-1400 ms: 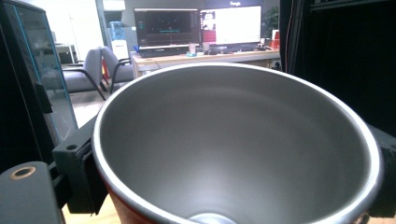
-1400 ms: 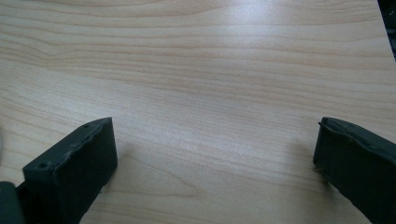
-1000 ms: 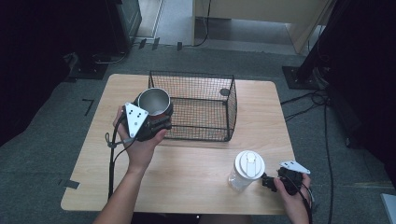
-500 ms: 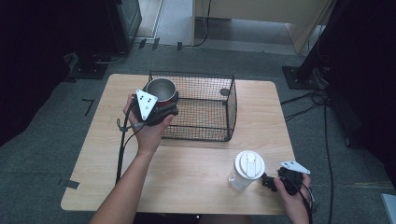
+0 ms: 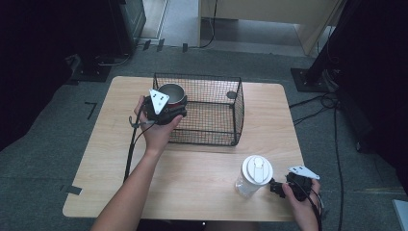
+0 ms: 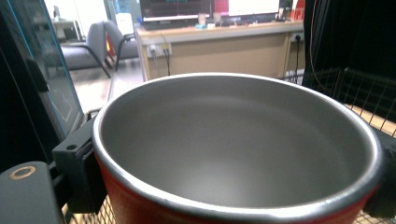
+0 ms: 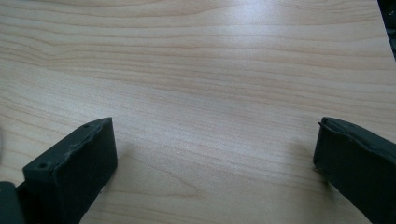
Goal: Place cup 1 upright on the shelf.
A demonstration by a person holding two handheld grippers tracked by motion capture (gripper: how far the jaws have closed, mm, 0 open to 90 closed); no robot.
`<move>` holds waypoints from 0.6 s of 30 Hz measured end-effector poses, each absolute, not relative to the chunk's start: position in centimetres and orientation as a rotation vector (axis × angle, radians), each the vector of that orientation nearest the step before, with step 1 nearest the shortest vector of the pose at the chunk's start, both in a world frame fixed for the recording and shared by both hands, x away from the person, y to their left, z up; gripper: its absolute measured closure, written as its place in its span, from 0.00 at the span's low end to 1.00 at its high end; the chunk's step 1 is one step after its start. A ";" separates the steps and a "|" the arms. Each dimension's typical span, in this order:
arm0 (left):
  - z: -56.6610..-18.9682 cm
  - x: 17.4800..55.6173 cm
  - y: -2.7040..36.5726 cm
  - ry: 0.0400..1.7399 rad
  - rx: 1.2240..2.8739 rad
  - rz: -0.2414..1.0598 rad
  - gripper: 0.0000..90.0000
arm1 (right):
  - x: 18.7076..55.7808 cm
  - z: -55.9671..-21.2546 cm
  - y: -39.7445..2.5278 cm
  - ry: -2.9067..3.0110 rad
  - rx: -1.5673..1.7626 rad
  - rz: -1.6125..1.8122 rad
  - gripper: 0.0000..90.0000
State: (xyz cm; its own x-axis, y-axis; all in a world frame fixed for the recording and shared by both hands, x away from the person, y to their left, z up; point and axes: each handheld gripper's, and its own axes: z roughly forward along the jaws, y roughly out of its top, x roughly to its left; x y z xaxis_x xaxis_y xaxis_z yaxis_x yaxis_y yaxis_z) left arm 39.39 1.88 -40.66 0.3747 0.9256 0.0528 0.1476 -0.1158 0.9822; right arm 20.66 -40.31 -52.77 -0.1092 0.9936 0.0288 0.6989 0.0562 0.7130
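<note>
Table (image 5: 202, 168): wire basket (image 5: 211, 113) at rear centre; pot (image 5: 172, 94) over basket's left end; lidded jar (image 5: 253, 174) at front right.

High view looked down over whole table (image 5: 202, 173). Gripper views sat close: left at pot (image 6: 233, 154), right at tabletop.
</note>
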 end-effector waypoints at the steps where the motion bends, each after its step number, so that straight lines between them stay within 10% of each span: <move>1: -40.8 39.5 1.8 1.004 1.557 0.896 0.09 | 20.7 -52.8 -40.3 1.861 1.688 0.809 0.00; 18: -42.5 40.7 0.7 1.035 1.701 0.900 0.09 | 20.7 -52.8 -40.3 1.861 1.688 0.809 0.00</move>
